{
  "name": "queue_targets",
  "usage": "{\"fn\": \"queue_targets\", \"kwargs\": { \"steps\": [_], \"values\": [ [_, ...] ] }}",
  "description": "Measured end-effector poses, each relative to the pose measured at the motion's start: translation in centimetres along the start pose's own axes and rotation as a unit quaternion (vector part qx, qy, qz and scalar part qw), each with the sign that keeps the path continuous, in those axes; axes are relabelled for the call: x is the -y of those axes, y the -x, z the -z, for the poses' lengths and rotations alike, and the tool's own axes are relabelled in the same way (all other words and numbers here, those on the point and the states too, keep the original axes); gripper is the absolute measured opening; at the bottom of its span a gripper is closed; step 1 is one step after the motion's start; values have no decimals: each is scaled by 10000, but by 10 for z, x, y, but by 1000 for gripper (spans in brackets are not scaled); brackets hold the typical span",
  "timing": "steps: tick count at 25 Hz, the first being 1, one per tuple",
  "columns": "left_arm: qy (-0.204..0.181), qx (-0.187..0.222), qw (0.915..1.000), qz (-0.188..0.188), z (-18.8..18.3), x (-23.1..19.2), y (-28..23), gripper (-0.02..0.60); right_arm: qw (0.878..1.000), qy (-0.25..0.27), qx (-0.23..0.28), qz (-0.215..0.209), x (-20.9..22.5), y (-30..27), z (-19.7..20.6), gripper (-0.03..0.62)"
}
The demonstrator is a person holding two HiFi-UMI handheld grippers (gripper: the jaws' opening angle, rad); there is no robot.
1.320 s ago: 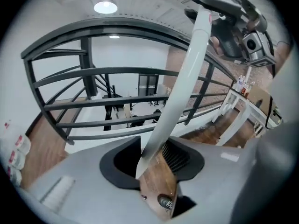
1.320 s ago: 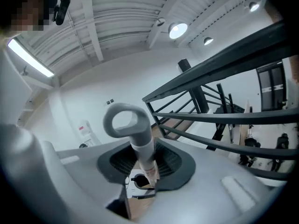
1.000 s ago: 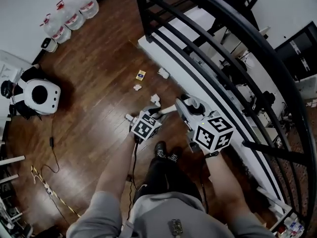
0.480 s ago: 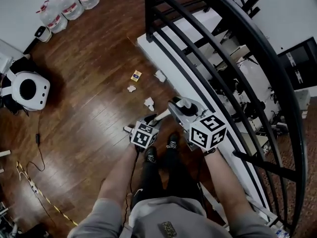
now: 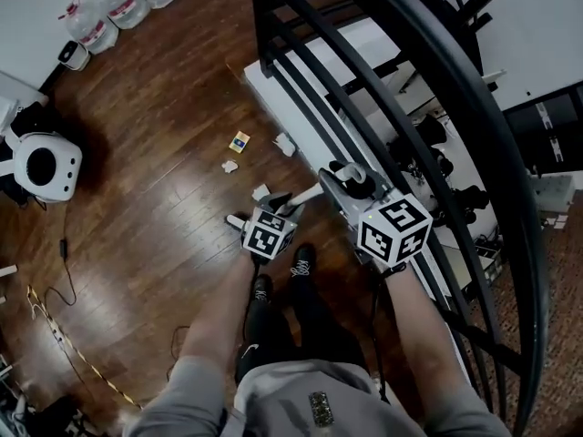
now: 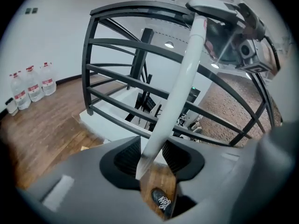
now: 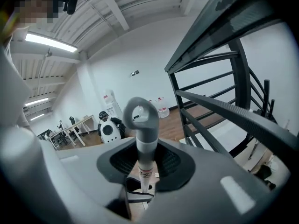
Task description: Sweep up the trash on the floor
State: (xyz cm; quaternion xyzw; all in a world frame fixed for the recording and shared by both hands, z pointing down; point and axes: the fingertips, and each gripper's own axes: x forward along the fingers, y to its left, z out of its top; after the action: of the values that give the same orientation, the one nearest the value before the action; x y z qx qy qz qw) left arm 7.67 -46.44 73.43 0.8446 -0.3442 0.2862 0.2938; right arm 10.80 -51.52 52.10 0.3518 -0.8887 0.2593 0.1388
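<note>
The left claw (image 6: 152,155) is clenched on a white pole (image 6: 180,87), which crosses its pads and slants up toward the other hand. The right claw (image 7: 145,164) is clenched on a grey loop handle (image 7: 140,120), gripping just below the ring. The head view is too crowded to say whether these are the two ends of one broom or two separate tools. No sweeping head shows in any view.

The trash lies on the wooden floor (image 5: 164,208), just ahead of the left claw. Nearest is a white scrap (image 5: 261,192), then a crumpled white bit (image 5: 230,166). Beyond those are a small yellow card (image 5: 240,141) and a white wad (image 5: 284,144) beside the white base of the black railing (image 5: 364,89).

The step in hand looks like bringing the tool to the litter. To do it well, I would keep both grips firm so the pole cannot roll. I would start at the wad by the railing and draw it away from the bars, so nothing slips under them. Short strokes should then gather the pieces into one pile on open floor.

There is little to read. Dark print on the handle's white section is too small to make out. The white lettering on the black shoe (image 6: 161,202) is also unclear. The water jugs (image 5: 123,5) by the far wall carry red labels, illegible from here.
</note>
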Motion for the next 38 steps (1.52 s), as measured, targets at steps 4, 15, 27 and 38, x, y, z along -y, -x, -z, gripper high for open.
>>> {"fn": "queue_targets", "kwargs": {
  "steps": [4,15,27,38],
  "values": [
    [-68,170,9998,16,-42,-9,-18,143,9999,157,42,12,23,-5,-31,92],
    [-430,417,9980,207,-120,-16,-52,143,9980,490,221,333,60,1,-82,92],
    [-1582,250,9818,1021,-174,-51,-9,135,9906,-5,980,951,42,-14,-147,92],
    [-2663,-906,9435,1752,-117,-175,18,140,9618,-1332,1282,2020,10,-113,-105,91]
  ]
}}
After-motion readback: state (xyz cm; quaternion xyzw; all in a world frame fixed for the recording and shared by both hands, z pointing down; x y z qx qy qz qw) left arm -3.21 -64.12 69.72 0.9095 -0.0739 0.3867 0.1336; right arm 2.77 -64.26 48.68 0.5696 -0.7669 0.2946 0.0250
